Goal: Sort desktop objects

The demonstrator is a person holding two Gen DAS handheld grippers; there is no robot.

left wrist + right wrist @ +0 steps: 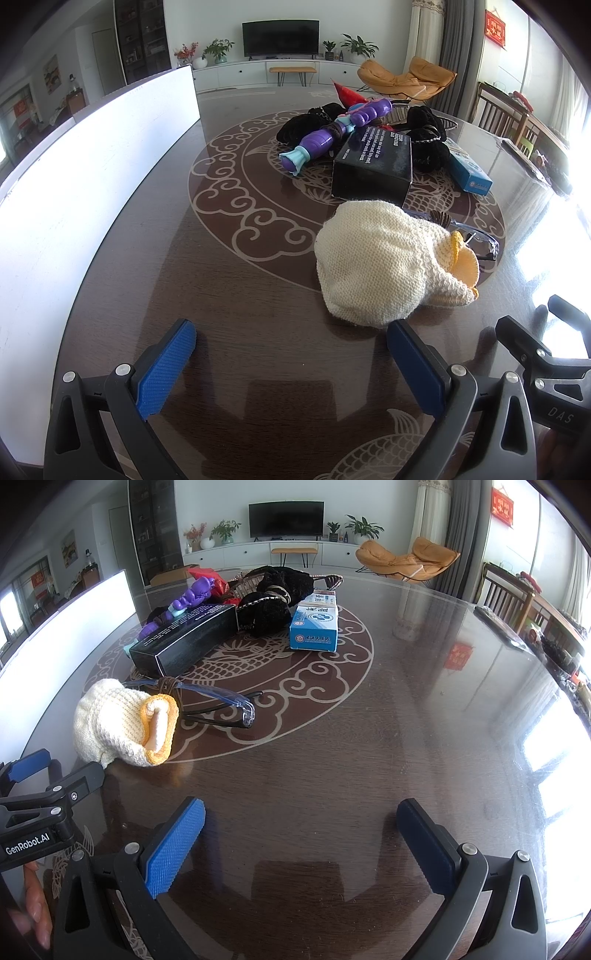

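Hovering over the desk (pixel 424 709), both tools empty, nothing gripped.

- Left tool (pixel 291 354): jaws spread wide, blue pads apart, holding nothing; lying at 6 o'clock in the left wrist view, low over bare desk.
- Right tool (pixel 301 830): jaws likewise spread wide, holding nothing; at 6 o'clock in the right wrist view, well apart from every item.
- Knitted cream pouch (pixel 376 266): nearest item, sitting at 1 o'clock from the left tool, just beyond its right pad; yellow-edged mouth facing 3 o'clock.
- Glasses (pixel 218 705): clear-framed, lying just behind the pouch, touching or overlapping it; brown cord wrapped at one end.
- Black box (pixel 373 162): at 12 o'clock past the pouch, long side toward the tools.
- Purple toy (pixel 332 133): leaning across the black box's far edge, teal end pointing to 9 o'clock.
- Black fabric items (pixel 273 602): heaped at the back of the pile, count not being clear.
- Blue-and-white carton (pixel 316 622): at the pile's 3 o'clock edge, standing clear of the box.
- White panel (pixel 74 184): bright, upright at 9 o'clock along the desk edge; purpose not being clear, possibly a bin wall.

Step in hand, judging: picking the first item, sorting not yet begun, all items sitting in one cluster.

Next move, judging: advancing the left tool toward 1 o'clock, straddling the pouch, closing gently on soft knit; minding the glasses snagging along.
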